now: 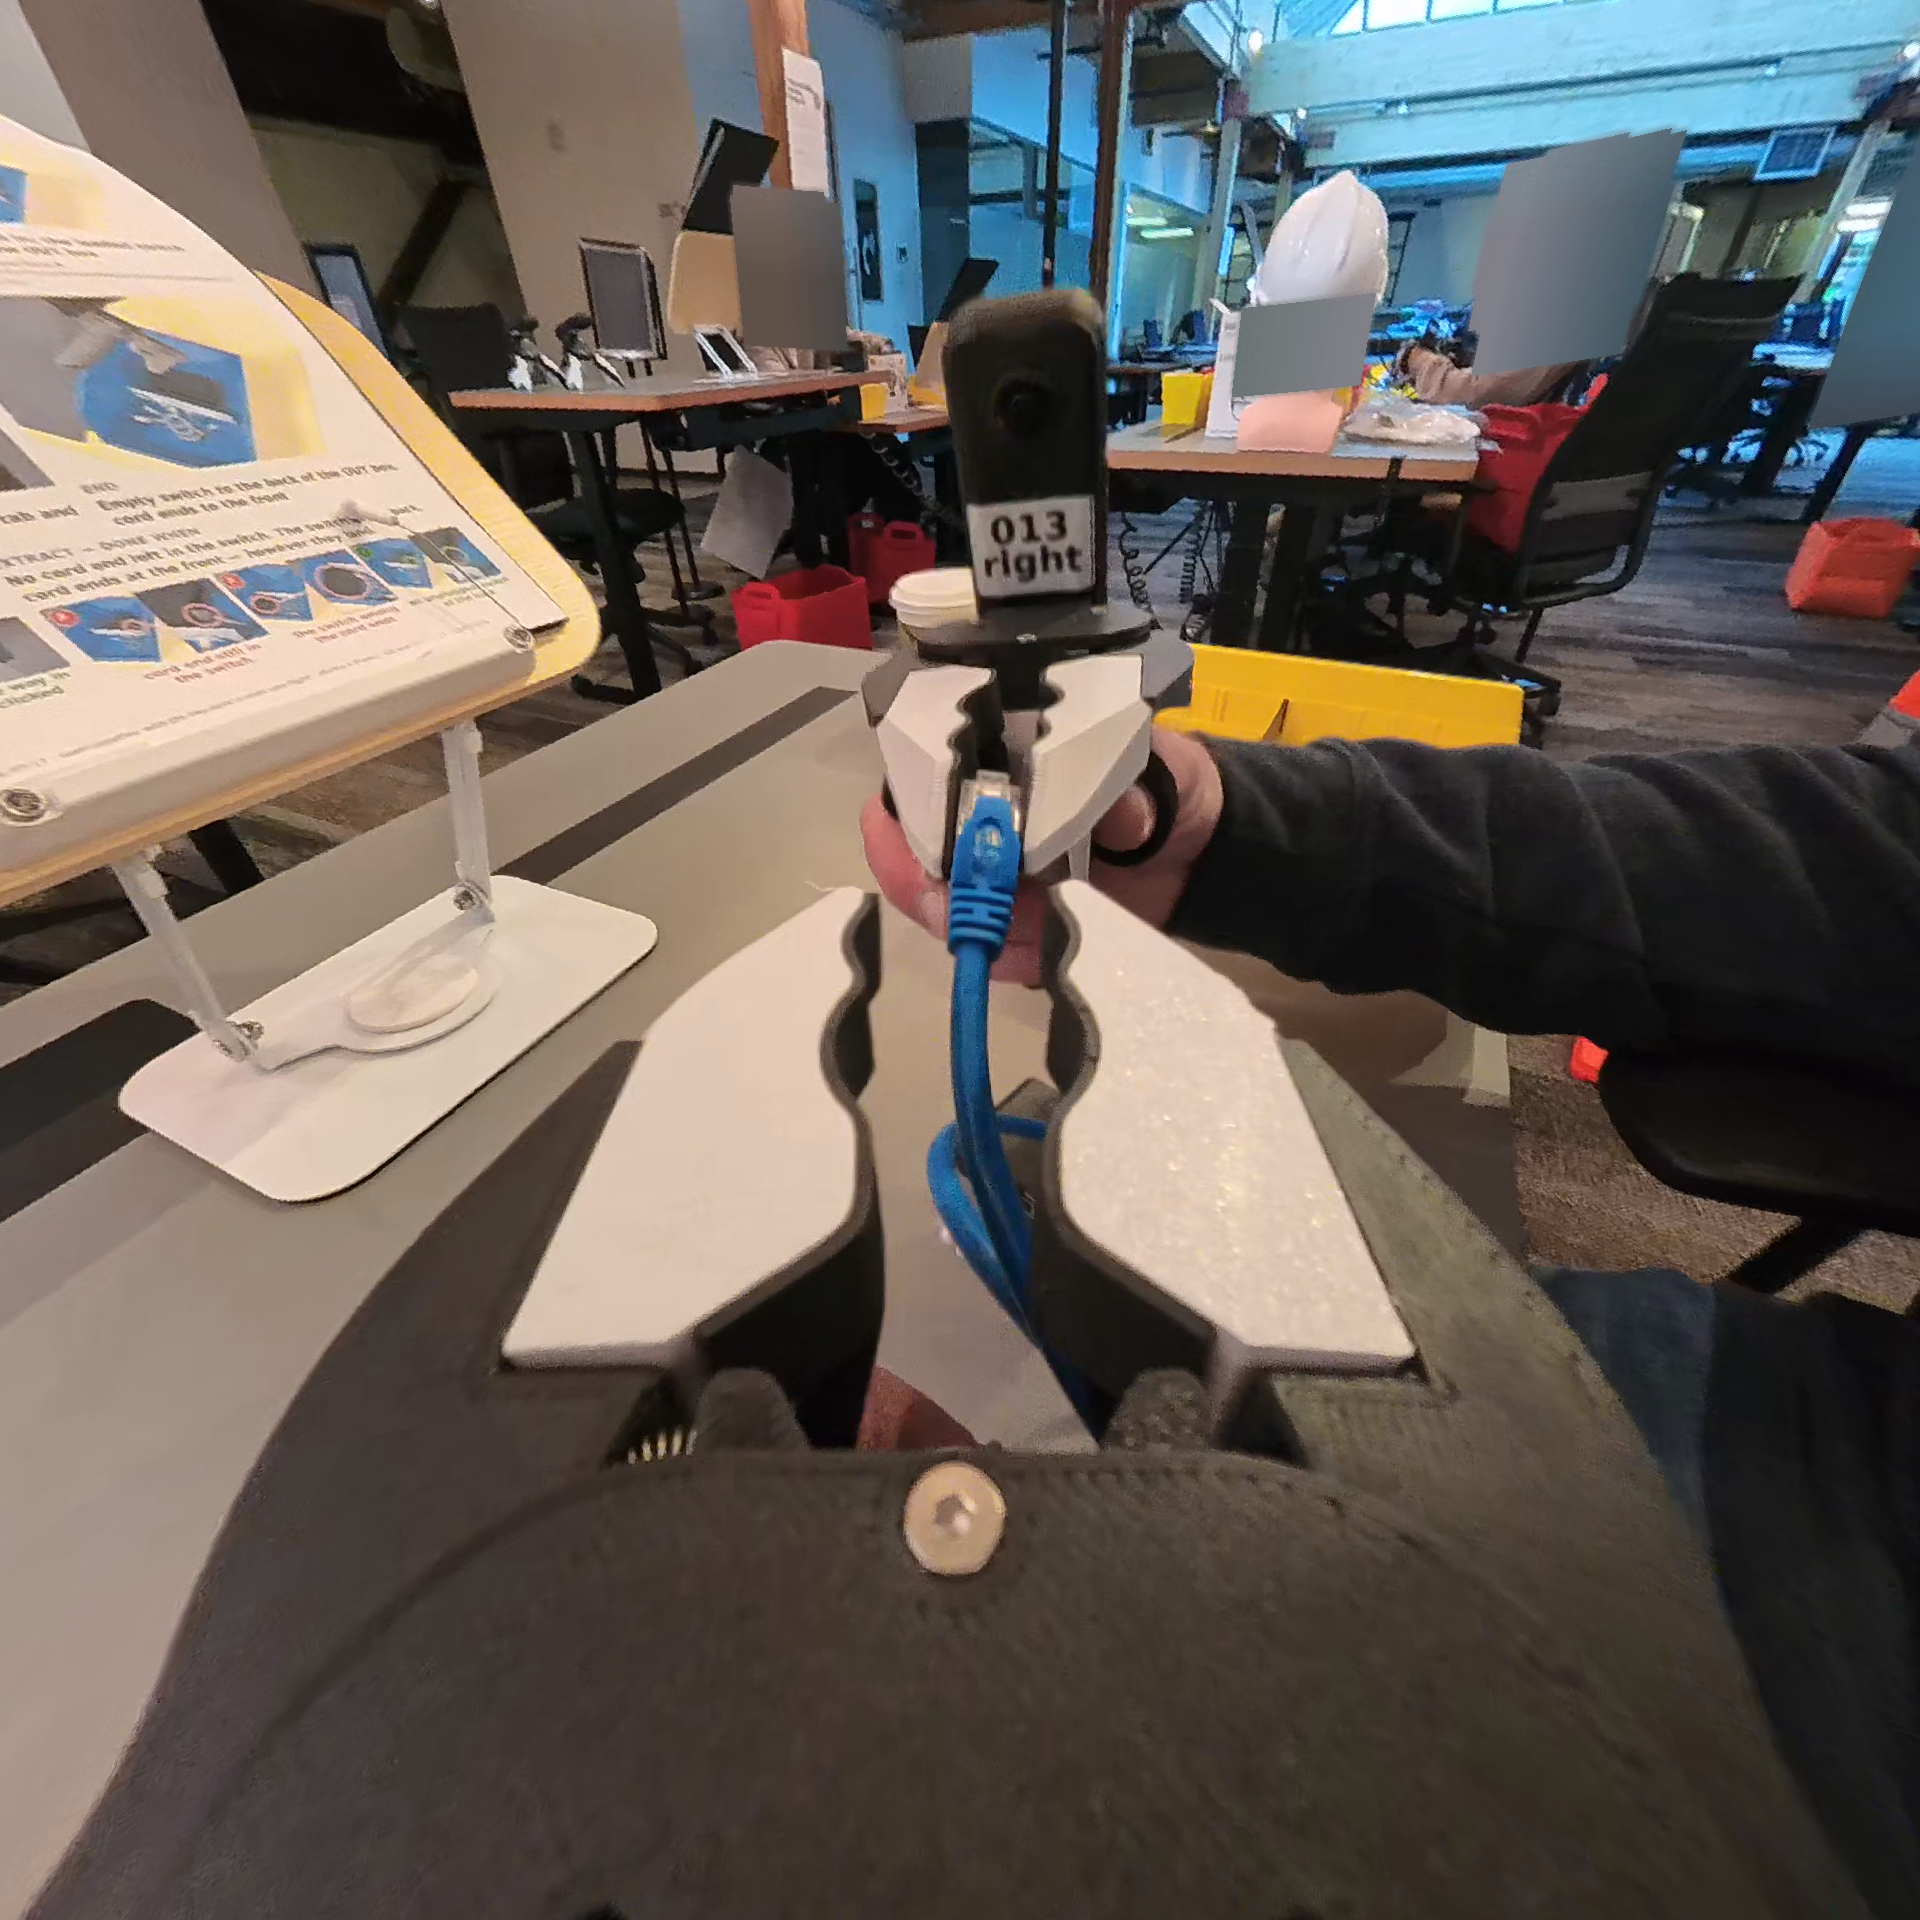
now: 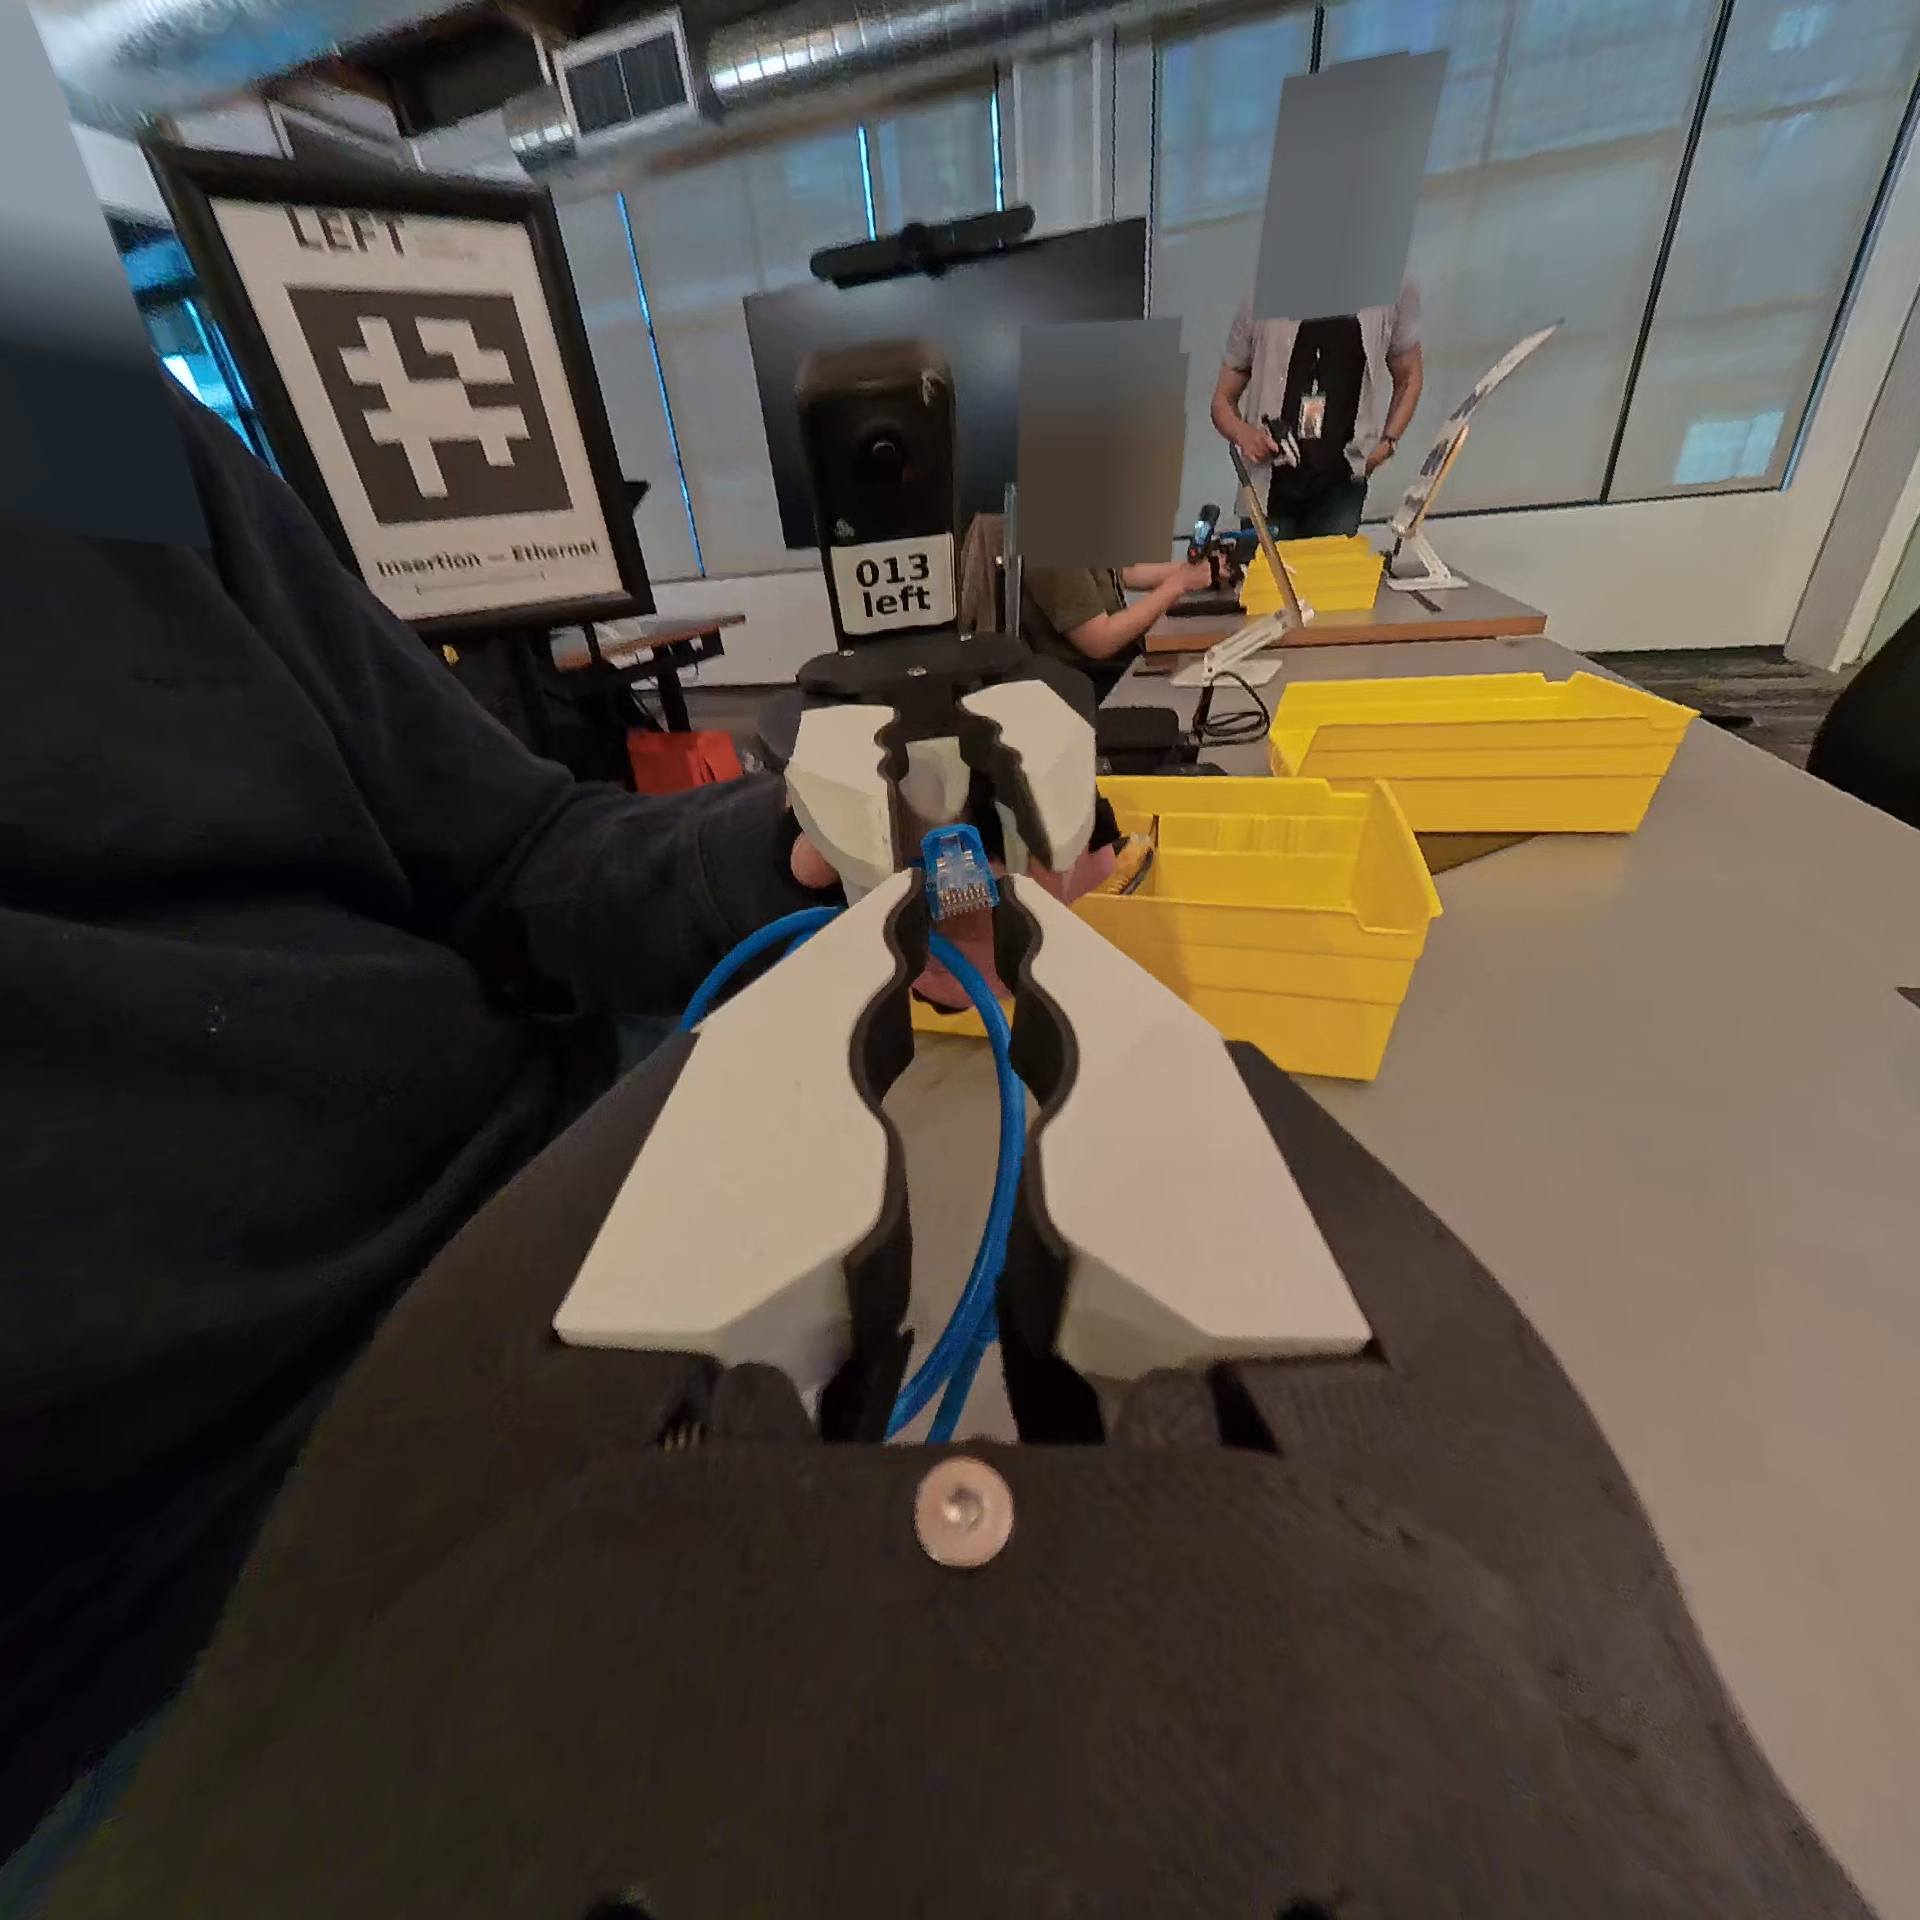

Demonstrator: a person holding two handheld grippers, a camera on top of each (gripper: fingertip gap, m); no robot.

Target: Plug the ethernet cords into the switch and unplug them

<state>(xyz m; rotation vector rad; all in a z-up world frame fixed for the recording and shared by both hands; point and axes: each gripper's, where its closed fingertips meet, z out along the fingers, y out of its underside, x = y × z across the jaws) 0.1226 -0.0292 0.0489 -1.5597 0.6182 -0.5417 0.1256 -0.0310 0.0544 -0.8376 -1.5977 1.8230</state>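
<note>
Over the grey table [image 2: 1558, 1091] we held the plug [image 2: 956, 871] pinched in the right gripper [image 2: 961, 899], left gripper [image 1: 961, 935] parted, so the cord [image 2: 1003, 1143] risked slipping.

Yellow bins [image 2: 1278, 914] crowd the table [image 2: 1662, 1143]; its right side lies open.

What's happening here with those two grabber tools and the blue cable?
A person holds a two-finger gripper in each hand, facing each other above a grey table. The right gripper is closed on the plug of a blue ethernet cord, which loops down between its fingers. The left gripper is open, with the cord hanging between its fingers, not pinched. Yellow bins sit on the table nearby. No switch is in view.
</note>
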